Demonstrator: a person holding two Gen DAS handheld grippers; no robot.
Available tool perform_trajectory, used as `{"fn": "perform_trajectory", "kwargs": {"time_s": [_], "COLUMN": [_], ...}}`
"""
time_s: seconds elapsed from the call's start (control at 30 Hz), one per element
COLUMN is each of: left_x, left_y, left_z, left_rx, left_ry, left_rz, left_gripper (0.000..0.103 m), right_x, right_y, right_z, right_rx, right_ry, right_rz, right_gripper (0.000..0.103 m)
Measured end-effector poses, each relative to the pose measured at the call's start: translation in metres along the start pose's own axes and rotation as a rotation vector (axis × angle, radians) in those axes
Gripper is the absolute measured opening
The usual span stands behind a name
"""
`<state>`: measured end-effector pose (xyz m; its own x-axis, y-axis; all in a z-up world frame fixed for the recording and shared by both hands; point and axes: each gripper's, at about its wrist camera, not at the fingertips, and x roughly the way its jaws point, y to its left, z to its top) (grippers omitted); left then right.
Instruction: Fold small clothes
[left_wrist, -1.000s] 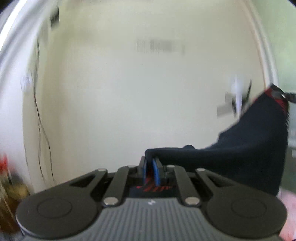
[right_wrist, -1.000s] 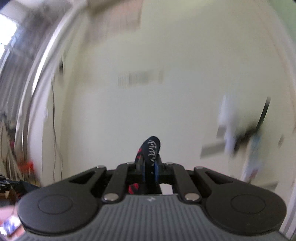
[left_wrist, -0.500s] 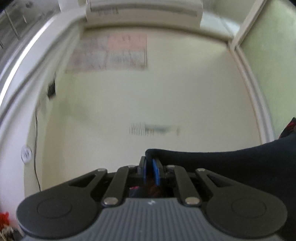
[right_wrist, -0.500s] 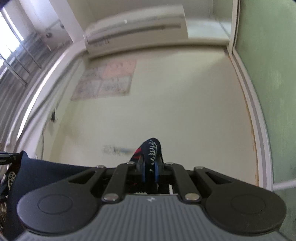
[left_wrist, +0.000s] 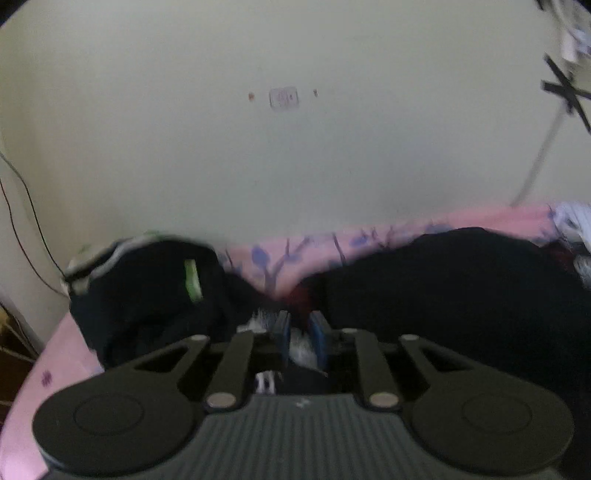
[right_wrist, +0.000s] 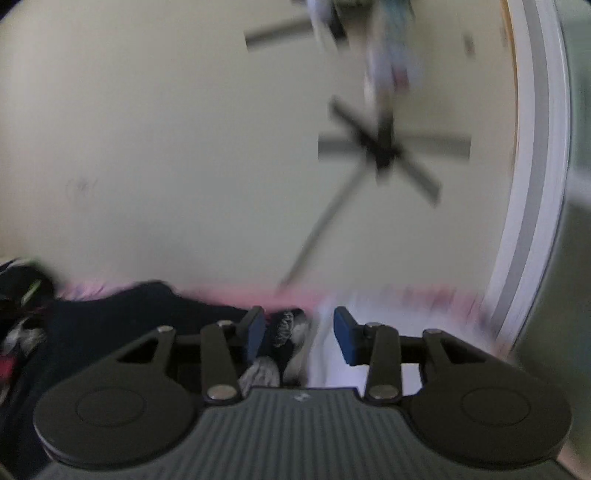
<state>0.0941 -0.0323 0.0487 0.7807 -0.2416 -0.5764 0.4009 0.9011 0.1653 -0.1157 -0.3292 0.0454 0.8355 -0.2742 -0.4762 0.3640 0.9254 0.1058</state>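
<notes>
Dark garment lies across the lower frame on the pink sheet; I'm opening my left gripper and right gripper to release its edge flat.

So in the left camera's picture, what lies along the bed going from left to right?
Thin cable on the wall → dark garment with a green tag → pink sheet showing in the gap → big dark garment → white cloth at the far right edge.
</notes>
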Motion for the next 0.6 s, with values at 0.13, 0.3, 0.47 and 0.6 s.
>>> {"fn": "perform_trajectory", "kwargs": {"time_s": [0.13, 0.3, 0.47, 0.6], "left_x": [-0.029, -0.052, -0.048, -0.038], "left_y": [0.026, 0.023, -0.007, -0.025], "left_z": [-0.024, -0.044, -0.067, -0.088], "left_rx": [-0.062, -0.112, -0.048, 0.012], "left_ry": [-0.047, -0.042, -0.017, 0.016], "left_rz": [-0.061, -0.232, -0.3, -0.287], "left_gripper": [0.021, 0.03, 0.032, 0.036], "right_x": [-0.025, -0.038, -0.033, -0.075], "right_y": [-0.019, 0.0, 0.008, -0.023], "right_z": [-0.063, -0.11, -0.083, 0.001], "right_rx": [0.032, 0.015, -0.03, -0.08], "right_ry": [0.113, 0.157, 0.106, -0.201], "right_rz": [0.068, 0.135, 0.09, -0.17], "right_gripper": [0.046, 0.051, 0.0, 0.0]}}
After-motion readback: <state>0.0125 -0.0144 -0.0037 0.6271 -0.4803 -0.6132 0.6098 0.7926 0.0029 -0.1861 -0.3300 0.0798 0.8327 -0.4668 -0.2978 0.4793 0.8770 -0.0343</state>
